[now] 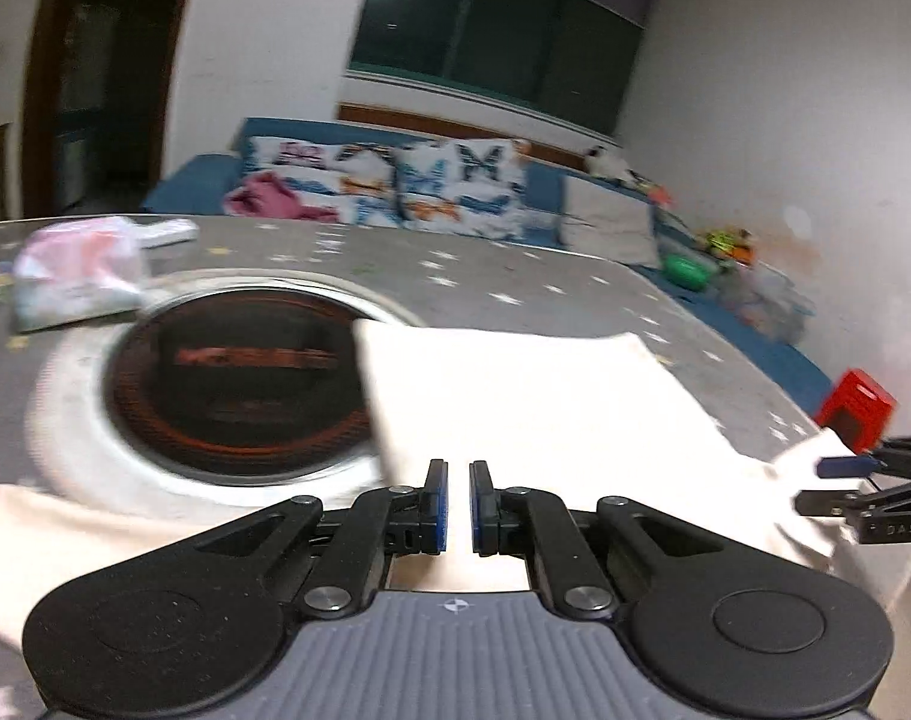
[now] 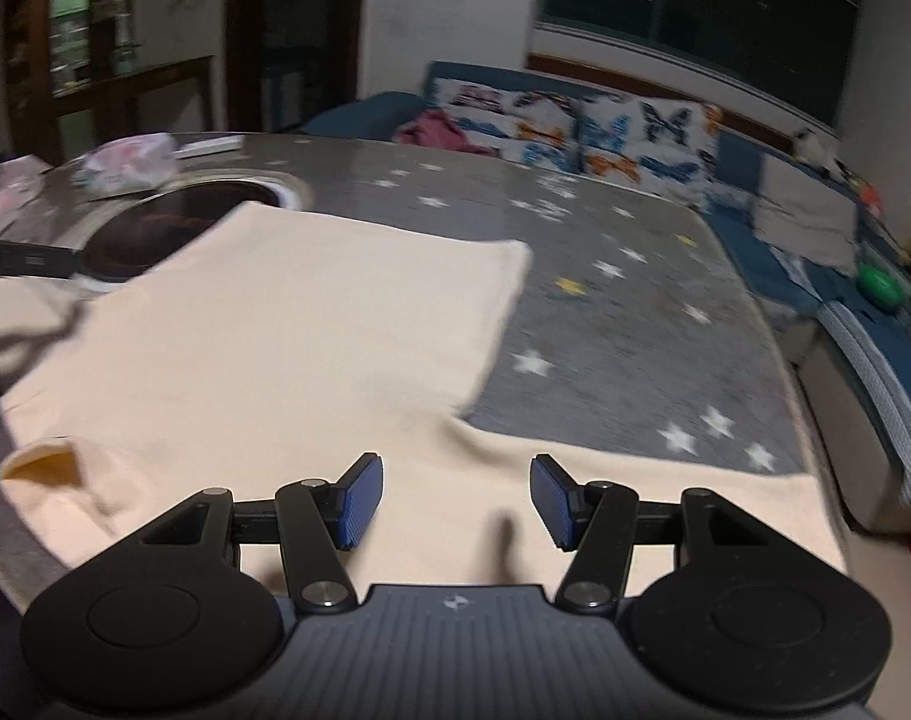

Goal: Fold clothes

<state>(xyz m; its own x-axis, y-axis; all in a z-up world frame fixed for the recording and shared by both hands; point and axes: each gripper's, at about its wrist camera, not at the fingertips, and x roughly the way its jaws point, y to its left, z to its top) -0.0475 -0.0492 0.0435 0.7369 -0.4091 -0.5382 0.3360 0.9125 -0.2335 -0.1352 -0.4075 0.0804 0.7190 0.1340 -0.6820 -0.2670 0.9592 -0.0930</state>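
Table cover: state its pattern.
The table cover is grey with white and yellow stars, clearest in the right wrist view.

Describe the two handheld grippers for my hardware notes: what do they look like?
Both match. The left gripper and right gripper have black linkage arms with silver pivot screws, two round black discs at the base, and a ribbed grey body bearing a small round crosshair mark. The finger pads are ridged blue. No cables or sleeves show.

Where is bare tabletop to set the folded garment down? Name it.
The star-print tabletop is bare right of the cream garment, up to the sofa-side edge. The far left is crowded: the round burner recess and plastic bags.
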